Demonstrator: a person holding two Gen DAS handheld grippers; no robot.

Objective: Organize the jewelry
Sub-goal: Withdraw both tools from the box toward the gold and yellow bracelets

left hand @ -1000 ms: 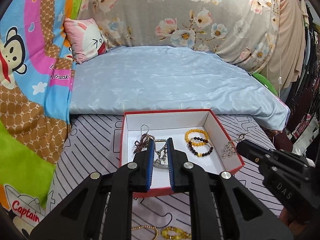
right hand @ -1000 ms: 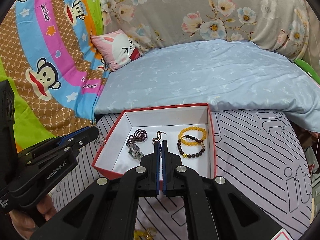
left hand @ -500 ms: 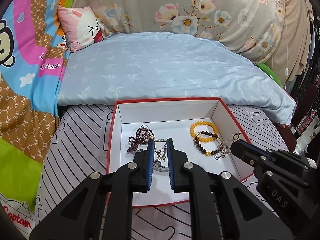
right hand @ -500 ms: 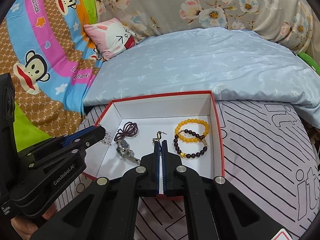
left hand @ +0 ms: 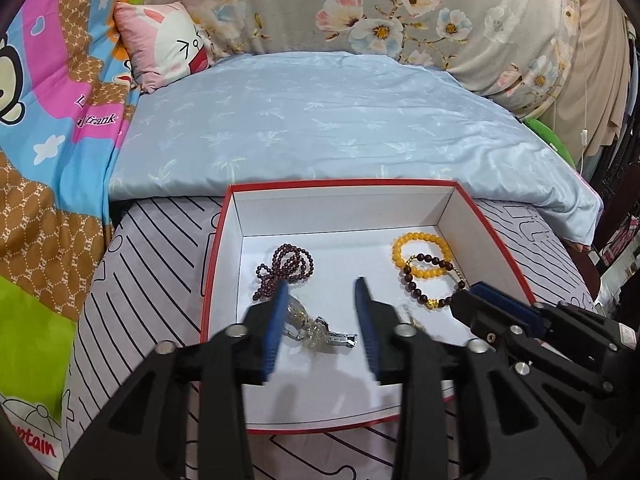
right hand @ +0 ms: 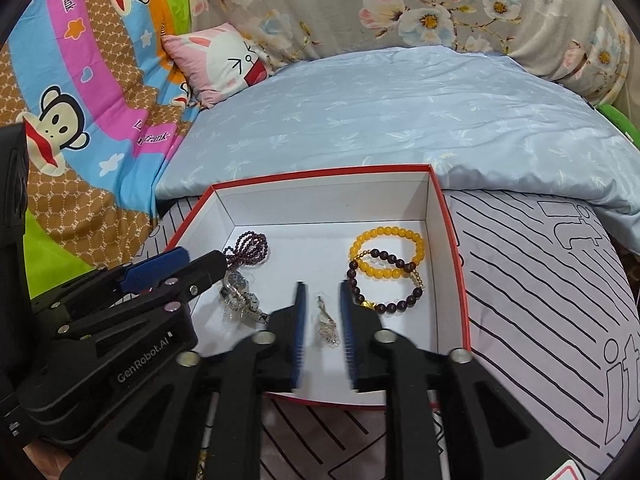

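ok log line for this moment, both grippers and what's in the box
left gripper: open over watch | right gripper: open over earring | box: dark bead strand, yellow bracelet, dark bracelet

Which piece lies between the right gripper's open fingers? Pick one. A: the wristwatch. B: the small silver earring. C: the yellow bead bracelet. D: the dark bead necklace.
B: in the right wrist view the small silver earring lies on the box floor between the right gripper fingers.
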